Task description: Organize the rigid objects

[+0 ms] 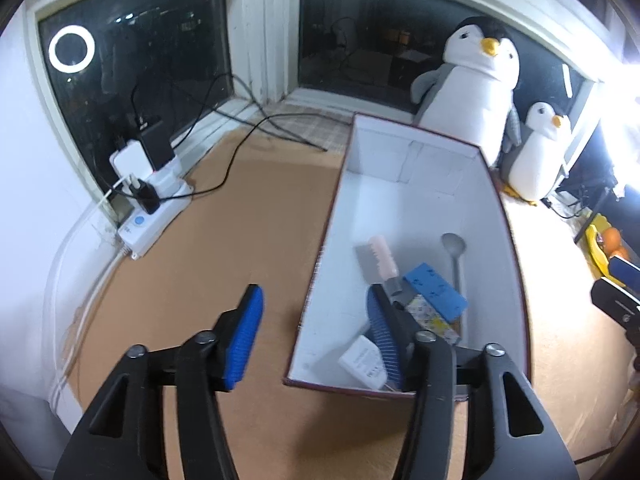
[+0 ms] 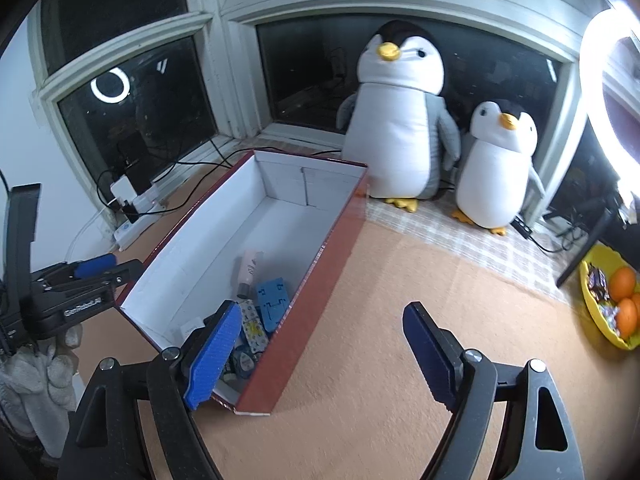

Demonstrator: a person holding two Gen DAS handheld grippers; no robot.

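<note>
1. Left gripper [image 1: 316, 334], black frame with blue ribbed pads: jaws apart, nothing between them. One pad hangs over the box's near end, the other outside its left wall.
2. Right gripper [image 2: 320, 354], same build: jaws spread wide, empty. Left pad over the box's near corner, right pad over bare surface to the right of the box.
3. Landmark: long rectangular cardboard box [image 1: 400, 200], white inside, dark red outside, sitting on the tan tabletop [image 1: 240, 220].
4. All task items lie at the near end of the box: grey-and-pink brush-like piece [image 1: 378, 258], metal spoon [image 1: 454, 250] along the right wall, flat blue plastic block [image 1: 434, 290], patterned flat packet [image 1: 430, 318] partly under the block, small white rectangular item [image 1: 362, 362] at the near wall.
5. Far half of the box holds nothing visible.
6. Behind the box's far right corner: large plush penguin [image 2: 400, 120], small plush penguin [image 2: 496, 168] to its right.
7. Left of the box by the window: white power strip [image 1: 154, 216] with plugs and cables.
8. Far right of the box: yellow bowl [image 2: 600, 316] with oranges [image 2: 624, 282].
</note>
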